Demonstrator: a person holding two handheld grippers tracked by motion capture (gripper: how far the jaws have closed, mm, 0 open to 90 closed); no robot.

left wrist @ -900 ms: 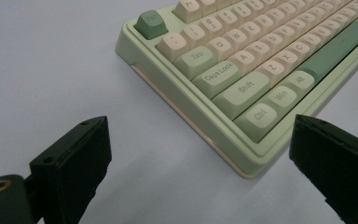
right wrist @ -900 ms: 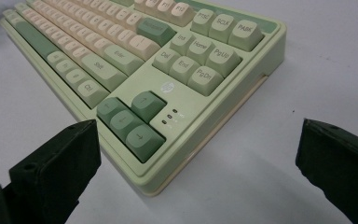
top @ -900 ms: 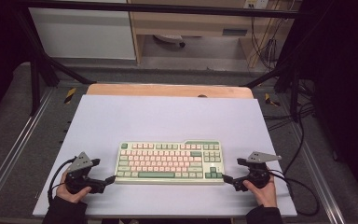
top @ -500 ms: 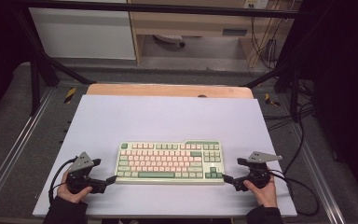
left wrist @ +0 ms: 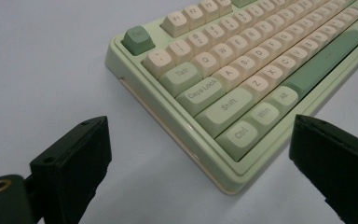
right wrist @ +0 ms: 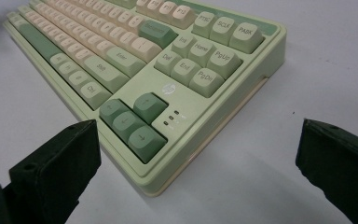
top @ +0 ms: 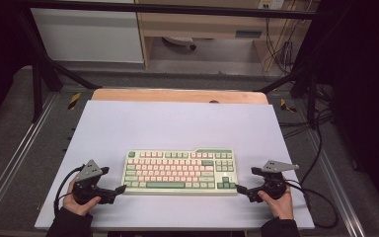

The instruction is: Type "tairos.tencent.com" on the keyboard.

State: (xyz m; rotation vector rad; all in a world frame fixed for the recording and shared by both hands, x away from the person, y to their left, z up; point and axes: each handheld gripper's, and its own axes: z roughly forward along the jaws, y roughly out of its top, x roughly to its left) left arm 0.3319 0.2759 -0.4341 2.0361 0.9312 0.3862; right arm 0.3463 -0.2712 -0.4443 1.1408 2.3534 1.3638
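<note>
The left gripper (top: 121,189) is edging inward to the keyboard (top: 180,170) corner; the right gripper (top: 241,189) is keeping at the opposite corner. Both are standing released, straddling the near corners mid-table (top: 177,123), likely preparing to grasp.

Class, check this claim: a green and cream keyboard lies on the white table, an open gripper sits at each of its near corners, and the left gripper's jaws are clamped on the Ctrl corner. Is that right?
Not quite. The left gripper is open, its jaws apart on either side of the keyboard's Ctrl corner, touching nothing, as the left gripper view shows. The rest stands: the right gripper is open too, on the white table.
</note>
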